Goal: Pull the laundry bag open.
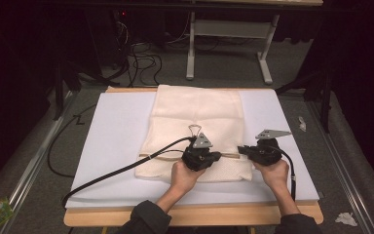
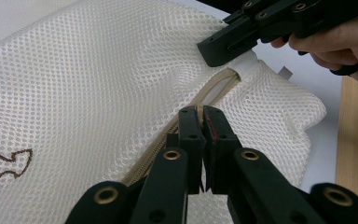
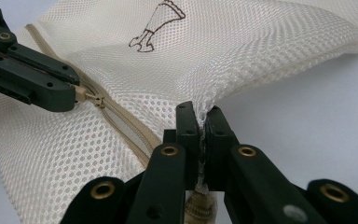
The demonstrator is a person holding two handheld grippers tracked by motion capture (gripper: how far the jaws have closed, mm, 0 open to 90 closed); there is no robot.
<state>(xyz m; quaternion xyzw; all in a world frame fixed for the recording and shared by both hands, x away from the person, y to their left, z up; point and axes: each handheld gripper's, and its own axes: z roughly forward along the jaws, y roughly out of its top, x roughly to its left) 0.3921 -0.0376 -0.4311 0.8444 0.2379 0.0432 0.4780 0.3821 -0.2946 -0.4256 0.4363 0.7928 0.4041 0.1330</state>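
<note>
Both grippers are clamped shut on a cream mesh laundry bag (image 1: 197, 131) lying flat on the white table cover (image 1: 112, 146). Left gripper (image 2: 200, 122) pinches the pull of the bag's zipper (image 3: 121, 121), midway along the near edge. Right gripper (image 3: 202, 122) pins a fold of mesh at the bag's right end, holding it taut. Judging by this, the zipper is being worked, partway along. Next, the left hand likely needs to slide the pull along the track while the right keeps tension.
</note>
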